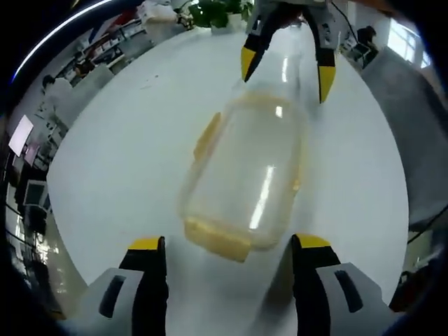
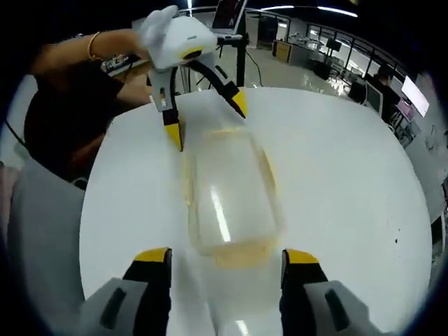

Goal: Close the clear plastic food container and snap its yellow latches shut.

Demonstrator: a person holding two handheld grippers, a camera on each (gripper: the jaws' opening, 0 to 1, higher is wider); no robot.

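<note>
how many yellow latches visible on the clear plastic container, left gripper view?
2. One yellow latch on the end of the clear plastic food container nearest the left gripper; one long-side latch. Blurred; others may be hidden.

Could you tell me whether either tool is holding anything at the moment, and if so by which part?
Nothing is held. Both the left tool and the right tool are open, facing opposite ends of the clear container without touching it.

Motion-blurred container (image 1: 245,178), its yellow latches (image 1: 217,239) smeared, their state indiscernible.
</note>
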